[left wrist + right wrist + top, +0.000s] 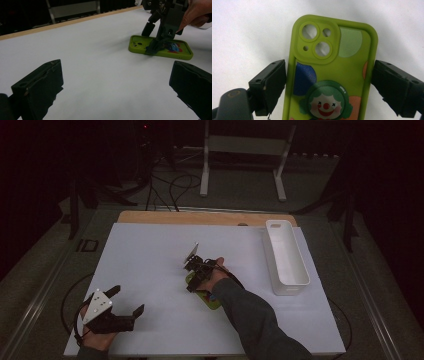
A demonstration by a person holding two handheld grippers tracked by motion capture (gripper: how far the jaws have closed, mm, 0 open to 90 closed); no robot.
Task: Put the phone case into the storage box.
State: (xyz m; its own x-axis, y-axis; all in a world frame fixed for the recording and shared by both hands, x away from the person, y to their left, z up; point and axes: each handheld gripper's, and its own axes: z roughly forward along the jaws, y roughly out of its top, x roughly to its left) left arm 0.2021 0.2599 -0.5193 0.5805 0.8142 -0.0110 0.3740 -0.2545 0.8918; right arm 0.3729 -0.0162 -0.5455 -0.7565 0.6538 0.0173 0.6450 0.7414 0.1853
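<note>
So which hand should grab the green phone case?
The right. The right gripper already has its jaws either side of the phone case; the left gripper hangs open, well away.

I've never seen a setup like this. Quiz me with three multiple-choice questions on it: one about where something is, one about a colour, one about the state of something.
1. Where does the white bin stand?
A. At the table's right side
B. At the table's left edge
C. On the floor

2. What colour is the phone case?
A. Red
B. Lime green
C. Black

3. How do the fingers of the right gripper stand?
A. Clamped shut above the case
B. One on each long side of the case
C. Inside the bin

Answers:
1 A, the high view shows it along the right side.
2 B, green in the gripper views.
3 B, the right gripper view shows a finger beside each edge.
</note>
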